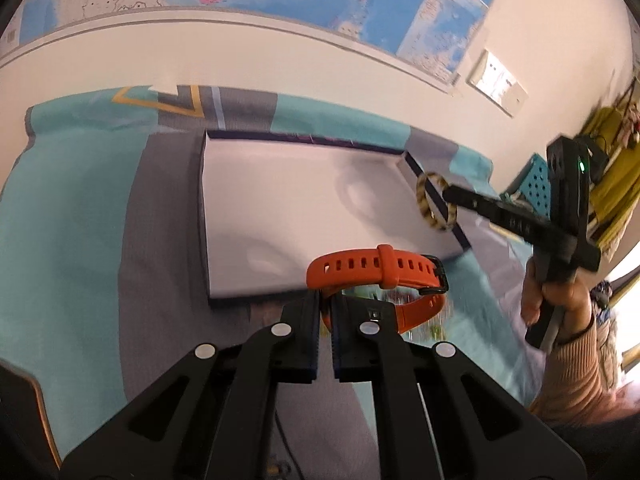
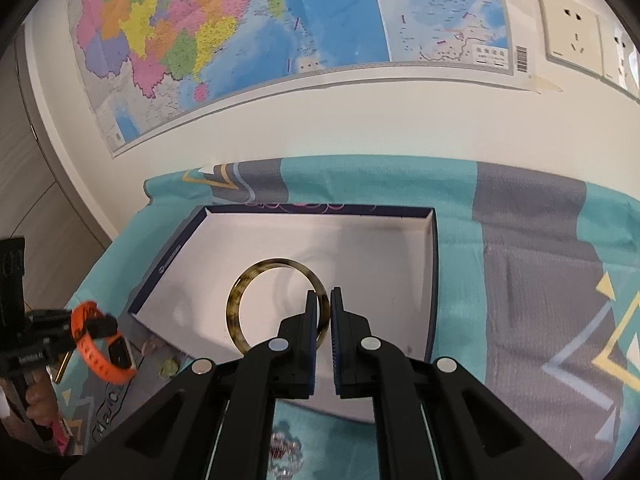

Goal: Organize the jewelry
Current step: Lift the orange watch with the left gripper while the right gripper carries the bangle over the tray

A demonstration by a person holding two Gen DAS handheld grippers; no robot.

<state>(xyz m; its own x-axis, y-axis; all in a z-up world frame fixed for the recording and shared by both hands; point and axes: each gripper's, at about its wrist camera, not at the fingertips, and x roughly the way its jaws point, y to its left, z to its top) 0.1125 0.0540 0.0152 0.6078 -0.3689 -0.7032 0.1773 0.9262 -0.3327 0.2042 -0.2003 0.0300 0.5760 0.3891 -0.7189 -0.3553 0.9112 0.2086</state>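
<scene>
My left gripper [image 1: 326, 300] is shut on the strap of an orange watch [image 1: 376, 270] and holds it just above the near edge of an open white-lined box [image 1: 280, 200]. My right gripper [image 2: 324, 298] is shut on a tortoiseshell bangle [image 2: 240, 300] and holds it over the box [image 2: 360, 240]. In the left wrist view the bangle [image 1: 425, 200] hangs at the box's right rim, held by the right gripper [image 1: 448, 191]. In the right wrist view the watch [image 2: 100, 352] is at the far left in the left gripper [image 2: 100, 326].
The box lies on a teal and grey patterned cloth [image 2: 540, 260] against a white wall with a map [image 2: 280, 20]. Small trinkets [image 2: 168, 368] lie on the cloth left of the box, and a sparkly piece [image 2: 286, 452] lies in front of it.
</scene>
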